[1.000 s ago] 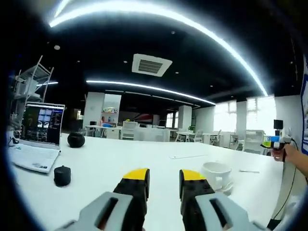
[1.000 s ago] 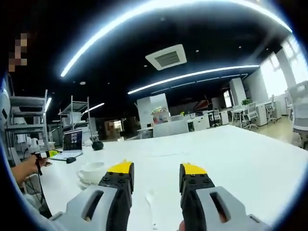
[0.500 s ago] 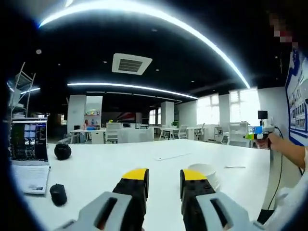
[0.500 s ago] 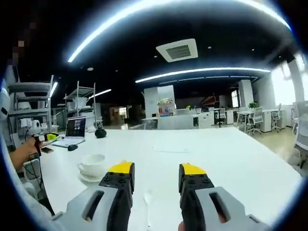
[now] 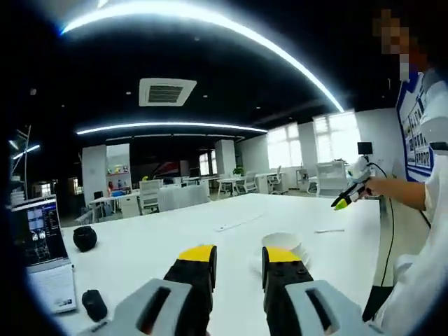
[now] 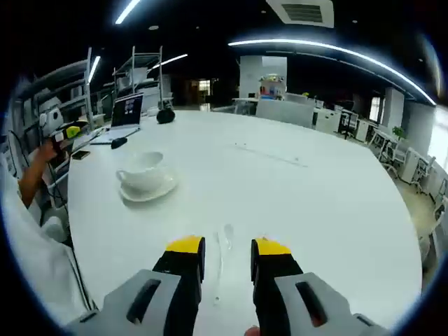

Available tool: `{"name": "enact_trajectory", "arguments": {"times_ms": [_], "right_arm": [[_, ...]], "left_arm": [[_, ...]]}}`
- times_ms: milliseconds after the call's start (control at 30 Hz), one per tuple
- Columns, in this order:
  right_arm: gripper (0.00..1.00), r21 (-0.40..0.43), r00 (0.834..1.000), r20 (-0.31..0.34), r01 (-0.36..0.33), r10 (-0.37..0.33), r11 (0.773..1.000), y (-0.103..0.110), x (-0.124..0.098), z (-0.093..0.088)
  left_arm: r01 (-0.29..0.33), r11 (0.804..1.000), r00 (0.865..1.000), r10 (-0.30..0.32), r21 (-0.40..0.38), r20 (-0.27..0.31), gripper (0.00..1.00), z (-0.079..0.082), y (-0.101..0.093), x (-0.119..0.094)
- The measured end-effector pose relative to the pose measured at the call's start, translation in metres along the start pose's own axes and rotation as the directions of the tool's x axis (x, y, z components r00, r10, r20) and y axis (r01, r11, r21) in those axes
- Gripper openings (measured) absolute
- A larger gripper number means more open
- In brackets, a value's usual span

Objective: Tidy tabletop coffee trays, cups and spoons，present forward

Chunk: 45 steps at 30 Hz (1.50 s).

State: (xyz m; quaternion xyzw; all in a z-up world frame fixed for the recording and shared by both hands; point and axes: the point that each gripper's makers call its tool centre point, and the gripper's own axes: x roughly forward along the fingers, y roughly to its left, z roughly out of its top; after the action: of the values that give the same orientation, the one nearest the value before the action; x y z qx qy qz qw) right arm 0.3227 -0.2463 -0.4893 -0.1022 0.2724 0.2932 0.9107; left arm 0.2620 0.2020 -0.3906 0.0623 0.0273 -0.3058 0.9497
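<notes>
Right gripper view: the right hand-held gripper (image 6: 227, 253) hangs over the white counter (image 6: 336, 203), its yellow-tipped jaws a little apart and holding nothing. A clear spoon (image 6: 224, 253) lies on the counter directly ahead of the jaws, its length showing in the gap between them, bowl end farther away. A white cup (image 6: 143, 171) stands on its saucer (image 6: 148, 190) well beyond and to the left of the jaws. Further left, a hand (image 6: 47, 148) holds the left hand-held gripper (image 6: 68, 131) near the counter's edge. A laptop (image 6: 126, 115) sits at the far left of the counter.

Left gripper view: the left hand-held gripper's own jaws stand apart and empty, above the counter. The cup (image 5: 283, 243) sits just beyond the right jaw tip, partly hidden by it. At the right, the right hand-held gripper (image 5: 348, 196) is held in a hand above the counter's edge; whether it touches anything cannot be told. The laptop (image 5: 42, 259) and a black mouse (image 5: 94, 304) lie at the left
</notes>
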Motion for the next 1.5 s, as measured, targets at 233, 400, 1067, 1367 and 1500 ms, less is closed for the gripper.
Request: {"name": "enact_trajectory", "arguments": {"times_ms": [233, 400, 1067, 1367, 1500], "right_arm": [[0.27, -0.030, 0.987, -0.155, -0.041, 0.036, 0.999, 0.009, 0.021, -0.028], [0.24, -0.065, 0.969, -0.245, -0.054, 0.037, 0.996, 0.011, 0.034, -0.046], [0.16, -0.049, 0.950, -0.312, -0.040, 0.023, 0.998, 0.012, 0.040, -0.063], [0.06, -0.103, 0.945, -0.327, -0.012, -0.022, 0.995, 0.019, 0.036, -0.060], [0.05, -0.108, 0.944, -0.329, -0.008, -0.028, 0.994, 0.023, 0.035, -0.059]], "left_arm": [[0.019, 1.000, 0.999, -0.019, 0.021, -0.027, 0.29, -0.006, -0.005, 0.000], [0.015, 1.000, 1.000, -0.015, 0.015, -0.028, 0.29, -0.007, -0.004, -0.003], [-0.001, 1.000, 0.999, 0.001, -0.008, -0.046, 0.29, -0.022, -0.002, -0.007], [-0.021, 1.000, 0.999, 0.020, -0.023, -0.035, 0.29, -0.022, 0.004, -0.009], [-0.022, 0.999, 0.999, 0.021, -0.025, -0.038, 0.29, -0.025, 0.004, -0.008]]}}
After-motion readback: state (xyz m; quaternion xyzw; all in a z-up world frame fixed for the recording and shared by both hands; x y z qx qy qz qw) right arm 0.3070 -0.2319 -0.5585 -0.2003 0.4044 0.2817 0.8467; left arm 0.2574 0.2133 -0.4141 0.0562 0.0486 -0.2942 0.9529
